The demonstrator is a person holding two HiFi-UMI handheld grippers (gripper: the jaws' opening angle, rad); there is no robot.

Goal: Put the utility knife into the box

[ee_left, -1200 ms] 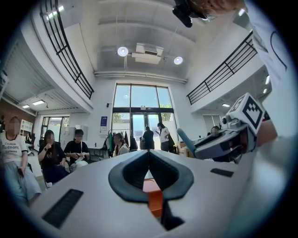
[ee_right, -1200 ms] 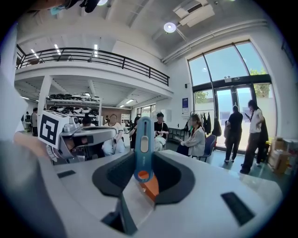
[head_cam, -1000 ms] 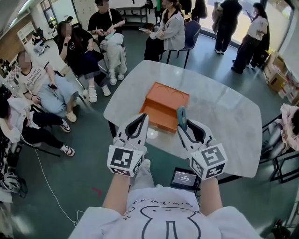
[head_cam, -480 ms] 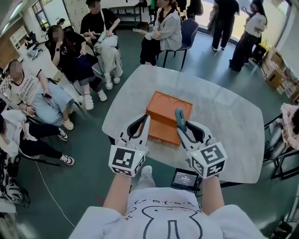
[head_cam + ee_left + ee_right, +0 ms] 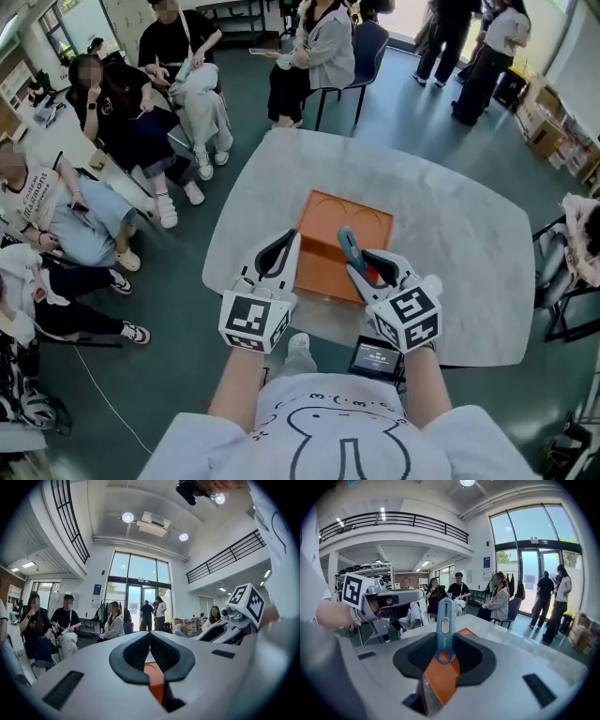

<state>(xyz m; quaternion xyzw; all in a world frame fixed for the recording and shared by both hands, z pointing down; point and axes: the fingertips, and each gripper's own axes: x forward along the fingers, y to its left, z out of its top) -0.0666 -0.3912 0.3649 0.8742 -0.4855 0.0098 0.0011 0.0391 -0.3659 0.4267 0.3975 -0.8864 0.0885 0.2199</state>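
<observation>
My right tongs point(image 5: 364, 270) grip the utility knife point(image 5: 348, 246), its long axis pointing far, over the near part of the box point(image 5: 330, 208); my left tongs point(image 5: 284, 246) are closed, empty.

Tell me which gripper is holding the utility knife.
The right gripper: its jaws clamp the blue utility knife over the orange box. The left gripper is shut on nothing.

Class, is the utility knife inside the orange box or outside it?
Outside: the utility knife is clamped between the jaws of the right gripper, held over the orange box.
</observation>
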